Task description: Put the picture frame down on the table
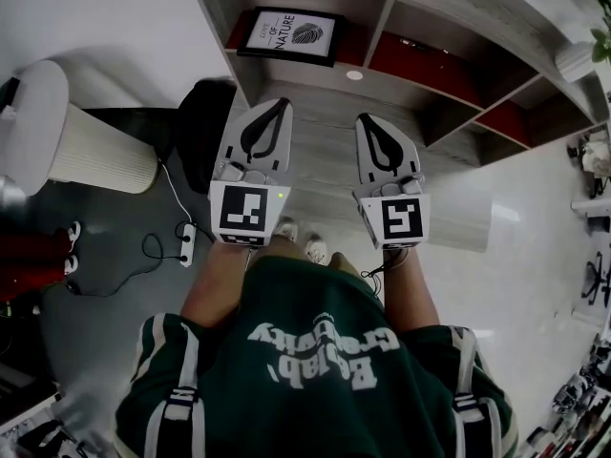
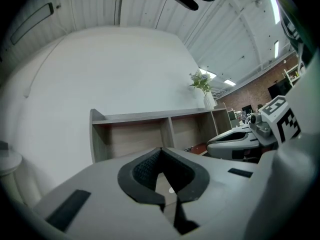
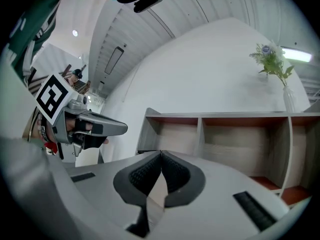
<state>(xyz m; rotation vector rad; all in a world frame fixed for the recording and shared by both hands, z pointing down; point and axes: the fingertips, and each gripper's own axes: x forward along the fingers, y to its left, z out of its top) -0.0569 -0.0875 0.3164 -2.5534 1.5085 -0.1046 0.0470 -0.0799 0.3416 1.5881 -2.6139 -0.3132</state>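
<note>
Left gripper (image 1: 274,113) and right gripper (image 1: 372,127) hang mid-frame, jaws pressed together on nothing. The picture frame (image 1: 291,34) sits on the shelf unit (image 1: 320,113) at top centre, well ahead. Reaching in with jaws unopened would likely topple it backward.

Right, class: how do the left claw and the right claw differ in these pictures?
The left claw is nearer the picture frame than the right claw. The left claw shows a green light; the right claw shows none. Both are shut and empty.
</note>
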